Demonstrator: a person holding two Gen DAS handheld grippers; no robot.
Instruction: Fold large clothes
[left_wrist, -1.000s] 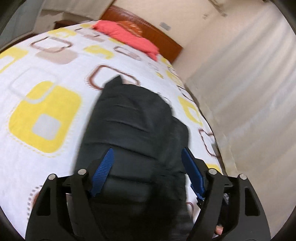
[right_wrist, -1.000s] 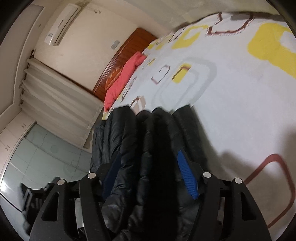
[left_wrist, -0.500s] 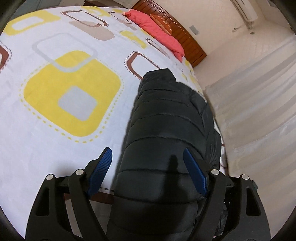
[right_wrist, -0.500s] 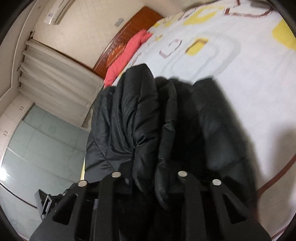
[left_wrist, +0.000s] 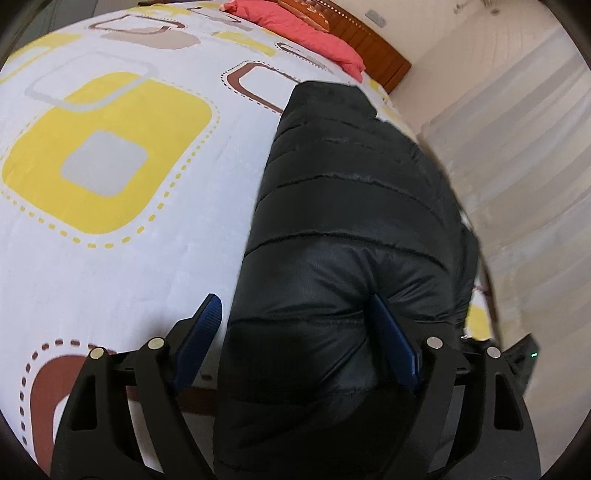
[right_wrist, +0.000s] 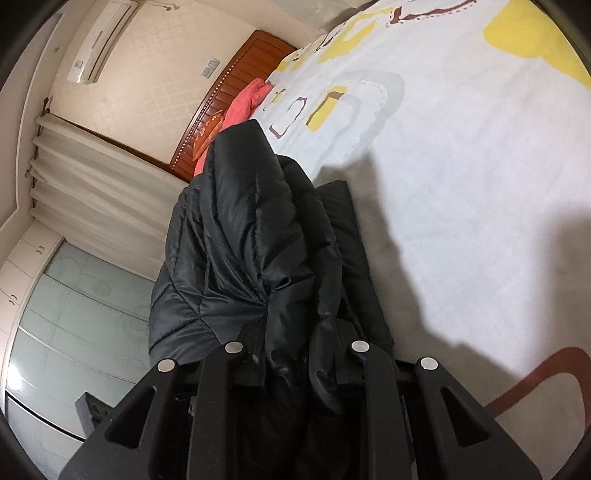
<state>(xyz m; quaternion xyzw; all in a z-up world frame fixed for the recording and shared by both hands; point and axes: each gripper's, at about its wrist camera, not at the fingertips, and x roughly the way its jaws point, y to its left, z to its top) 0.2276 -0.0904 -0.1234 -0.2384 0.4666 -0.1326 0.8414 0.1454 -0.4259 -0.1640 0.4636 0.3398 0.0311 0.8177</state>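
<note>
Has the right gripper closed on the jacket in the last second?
Yes. The right gripper fingers, apart before, now pinch the black puffer jacket, which bunches toward the wooden headboard.

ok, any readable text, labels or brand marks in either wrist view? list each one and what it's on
None readable.
Air conditioner: no legible brand mark; too small and blurred.
Wall panel beside the headboard: markings too small to read.
Black puffer jacket: no label or logo shows.
Bedsheet: only yellow, grey and brown squares, no lettering.
</note>
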